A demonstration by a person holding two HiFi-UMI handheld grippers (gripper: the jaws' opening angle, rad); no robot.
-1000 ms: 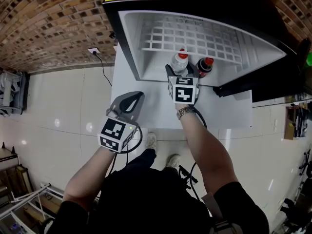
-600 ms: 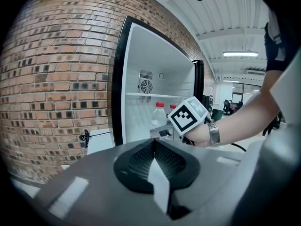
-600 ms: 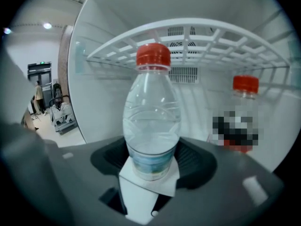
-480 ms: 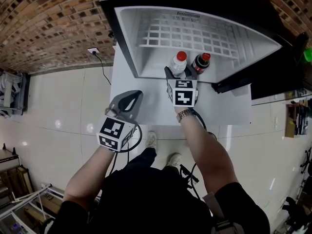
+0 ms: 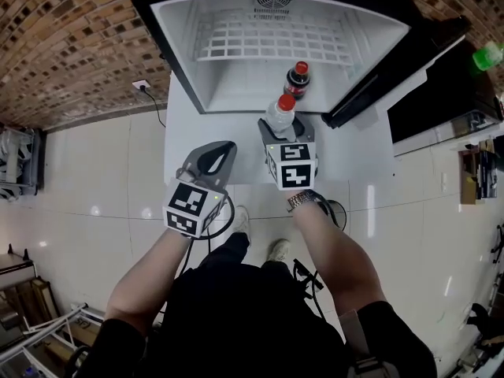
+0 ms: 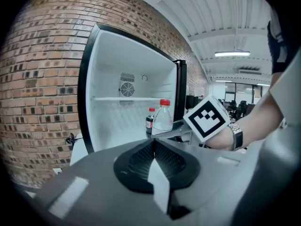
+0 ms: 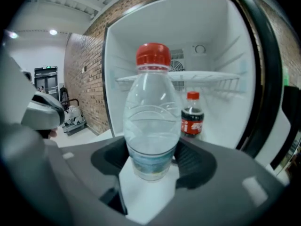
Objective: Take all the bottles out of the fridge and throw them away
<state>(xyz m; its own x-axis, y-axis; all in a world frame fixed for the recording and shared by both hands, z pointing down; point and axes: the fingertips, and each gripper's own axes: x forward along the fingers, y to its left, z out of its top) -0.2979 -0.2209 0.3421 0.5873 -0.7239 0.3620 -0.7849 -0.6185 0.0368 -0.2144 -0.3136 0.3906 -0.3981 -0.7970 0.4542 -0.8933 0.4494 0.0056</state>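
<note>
The right gripper (image 7: 151,163) is clamped on the lower body of the clear water bottle (image 7: 153,121); its jaws have just been closing, and the pads press the bottle from both sides. The bottle is upright with its red cap up, just outside the open front of the fridge (image 5: 236,93). The cola bottle (image 7: 192,116) stands upright on the fridge floor, behind and to the right of the held bottle and apart from it. The left gripper (image 6: 153,147) is closed and empty, to the left of the right gripper.
</note>
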